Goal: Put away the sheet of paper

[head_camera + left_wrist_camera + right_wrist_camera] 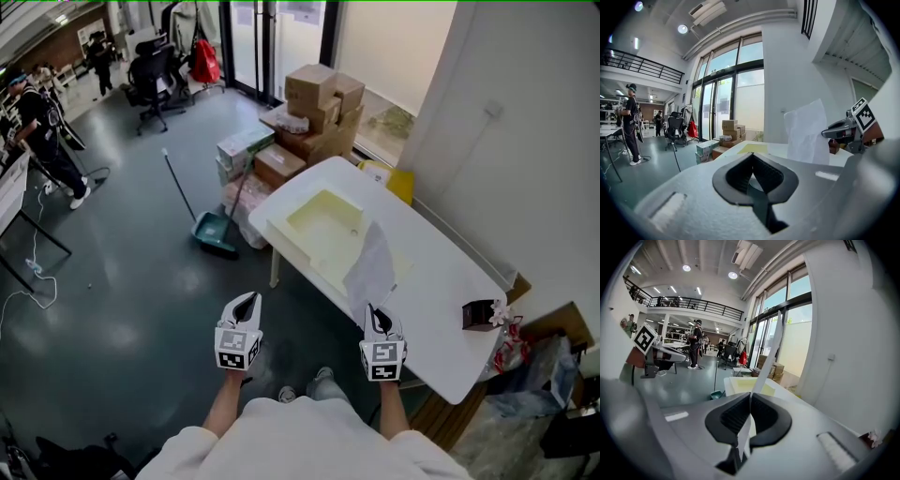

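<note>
Right claw: the right claw (750, 394) is clamped shut on the sheet of paper (372, 267), so the jaws are basically together with just the paper edge pinched between them.
Paper: it sticks up out of the claw toward 12 o'clock, slightly curled. It hangs in the air above the counter (441, 281), not lying flat on it.
Left claw: the left claw (751, 155) is closed too, tips meeting, nothing in it. In the head view it sits at 9 o'clock from the right one, well apart, over the grey floor (122, 309) and off the counter.
Right claw position: right at the near edge of the white counter.
Tray: there's a pale yellow tray (323, 220) on the counter at about 11 o'clock from the paper, near its top edge.
Small box: a dark little box (480, 314) with something pinkish beside it sits at 3 o'clock from the right claw, by the counter's right side.
Floor stuff: a green dustpan (216, 234) with a long handle is at 12 o'clock from the left claw, and cardboard boxes (319, 103) are stacked past the far end of the counter.
Background: an office chair (155, 75) and a person (37, 122) way off at 10 o'clock.
</note>
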Demonstrator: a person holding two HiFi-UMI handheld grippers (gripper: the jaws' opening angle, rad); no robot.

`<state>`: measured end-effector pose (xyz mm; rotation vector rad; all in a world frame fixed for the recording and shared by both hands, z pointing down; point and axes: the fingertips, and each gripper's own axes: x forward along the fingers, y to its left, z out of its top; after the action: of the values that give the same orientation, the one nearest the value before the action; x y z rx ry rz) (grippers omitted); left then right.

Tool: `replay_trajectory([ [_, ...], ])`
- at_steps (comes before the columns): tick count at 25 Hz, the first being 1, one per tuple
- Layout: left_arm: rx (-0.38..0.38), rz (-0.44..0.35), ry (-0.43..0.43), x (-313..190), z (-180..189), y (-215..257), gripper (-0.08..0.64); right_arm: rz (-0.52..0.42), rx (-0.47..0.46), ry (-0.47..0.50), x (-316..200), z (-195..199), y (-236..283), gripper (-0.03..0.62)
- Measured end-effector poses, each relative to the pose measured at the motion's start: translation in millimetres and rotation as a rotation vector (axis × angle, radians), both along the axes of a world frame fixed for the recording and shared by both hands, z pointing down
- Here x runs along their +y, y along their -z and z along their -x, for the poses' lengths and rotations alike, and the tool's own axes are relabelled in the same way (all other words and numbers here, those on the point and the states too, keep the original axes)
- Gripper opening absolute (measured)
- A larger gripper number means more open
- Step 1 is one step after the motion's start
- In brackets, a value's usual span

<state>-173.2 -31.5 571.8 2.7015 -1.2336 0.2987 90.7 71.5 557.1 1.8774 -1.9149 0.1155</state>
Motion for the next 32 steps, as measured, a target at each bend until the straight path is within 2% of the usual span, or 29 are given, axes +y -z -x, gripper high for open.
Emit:
replay_trajectory([
  [9, -0.006, 0.024, -0.009, -35.7, -35.3, -13.5, 0.006, -0.021, -0.007, 0.007, -47.9, -21.1, -0.5, 0.002],
  [16, -0.014, -0.005, 0.045, -93.8, -60.4, -0.6, 0.006, -0.019, -0.029, 0.088, -111.7, -43.5, -2.8, 0.002],
  [22, -0.022, -0.004, 0.092, -124.4, -85.4, 2.5, 0.006, -0.040, -0.034, 0.163, -164.3, -64.2, 9.2, 0.002],
  [28, -0.053, 0.008, 0.139, -143.2, -101.5, 0.1, 0.006, -0.052, -0.082, 0.218, -202.7, -81.6, 10.9, 0.002],
  [32, -0.080, 0.010, 0.166, -150.4, -108.3, -3.1, 0.006, -0.061, -0.157, 0.242, -221.7, -91.3, 6.8, 0.002],
])
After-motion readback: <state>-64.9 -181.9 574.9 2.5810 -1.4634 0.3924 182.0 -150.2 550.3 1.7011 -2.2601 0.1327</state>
